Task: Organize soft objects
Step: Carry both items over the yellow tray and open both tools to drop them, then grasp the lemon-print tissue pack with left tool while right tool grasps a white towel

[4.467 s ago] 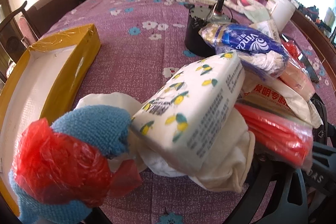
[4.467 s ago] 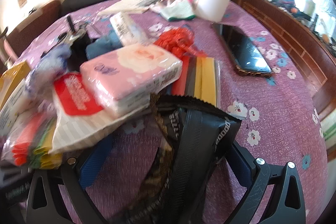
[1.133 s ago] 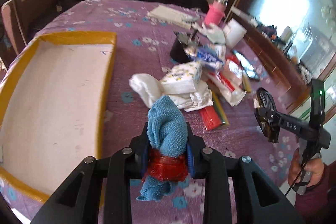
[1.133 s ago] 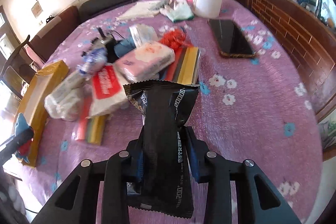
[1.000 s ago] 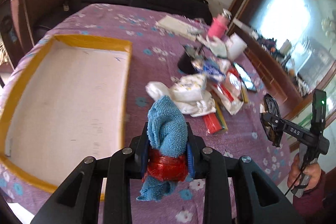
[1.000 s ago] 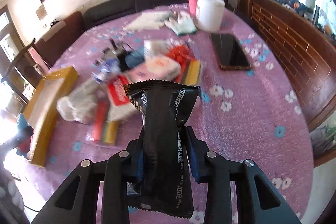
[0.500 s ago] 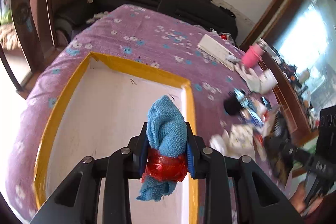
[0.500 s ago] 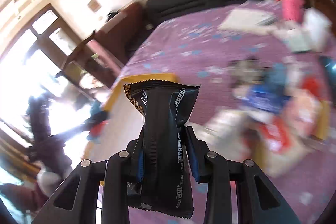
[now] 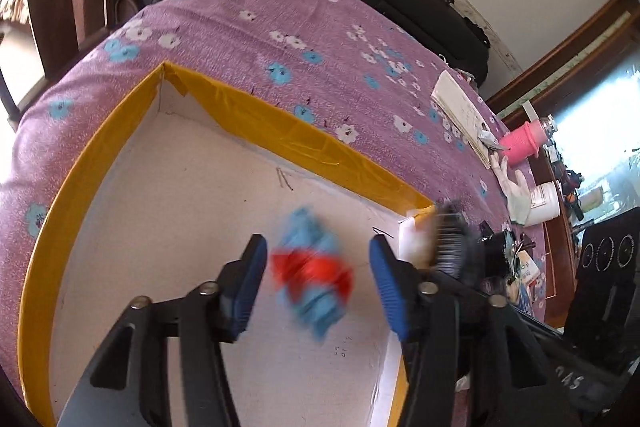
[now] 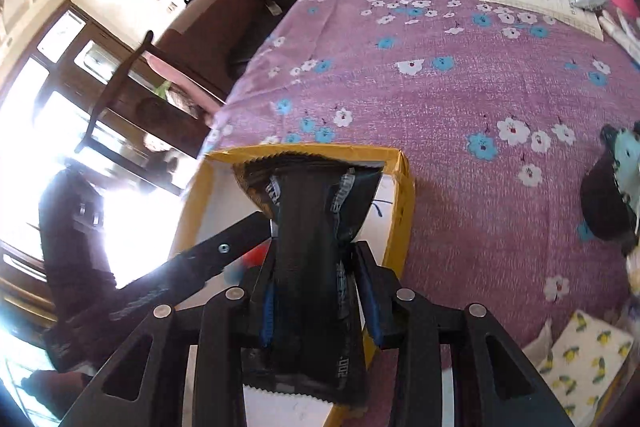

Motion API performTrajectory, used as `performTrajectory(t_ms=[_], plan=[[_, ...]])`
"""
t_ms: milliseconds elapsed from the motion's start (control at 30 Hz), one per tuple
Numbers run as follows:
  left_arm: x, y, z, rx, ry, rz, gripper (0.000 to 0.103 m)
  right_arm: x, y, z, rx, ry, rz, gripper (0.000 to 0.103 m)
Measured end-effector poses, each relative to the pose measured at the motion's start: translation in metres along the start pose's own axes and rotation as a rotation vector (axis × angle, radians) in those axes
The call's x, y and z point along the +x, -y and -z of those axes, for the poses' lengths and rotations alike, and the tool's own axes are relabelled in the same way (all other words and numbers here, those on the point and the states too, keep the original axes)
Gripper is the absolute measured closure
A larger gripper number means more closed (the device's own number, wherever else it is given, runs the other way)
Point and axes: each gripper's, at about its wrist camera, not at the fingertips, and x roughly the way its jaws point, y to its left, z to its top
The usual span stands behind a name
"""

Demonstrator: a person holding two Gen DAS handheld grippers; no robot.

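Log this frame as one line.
left gripper: open | blue towel with red plastic bag: blurred over yellow-rimmed box | right gripper: shut on black packet

On the black packet (image 10: 316,259) clamped in the right gripper (image 10: 314,301), only the digits "200" near its bottom edge are readable; the rest of its white print is too distorted. Other labels are illegible.
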Motion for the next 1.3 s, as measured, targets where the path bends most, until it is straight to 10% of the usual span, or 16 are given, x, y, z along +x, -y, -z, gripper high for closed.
performTrajectory(t_ms=[167, 433, 733, 1067, 1300], plan=[[-0.013, -0.005, 0.004, -0.014, 0.022, -0.002, 0.043, -0.018, -0.002, 0.0, -0.061, 0.048, 0.04, 0.039], [-0.091, 0.028, 0.072, 0.07, 0.115, 0.12, 0.029, -0.083, 0.037, 0.02, -0.147, 0.103, 0.192, 0.039], [-0.121, 0.075, 0.153, 0.174, 0.169, 0.152, 0.026, -0.048, 0.061, 0.053, -0.202, -0.041, 0.368, 0.053], [-0.119, 0.108, 0.186, 0.284, 0.159, 0.114, 0.026, -0.123, 0.086, 0.129, -0.2, -0.139, 0.054, 0.056], [-0.093, 0.136, 0.216, 0.342, 0.086, 0.106, 0.026, -0.185, 0.139, 0.165, -0.124, -0.049, 0.157, 0.054]])
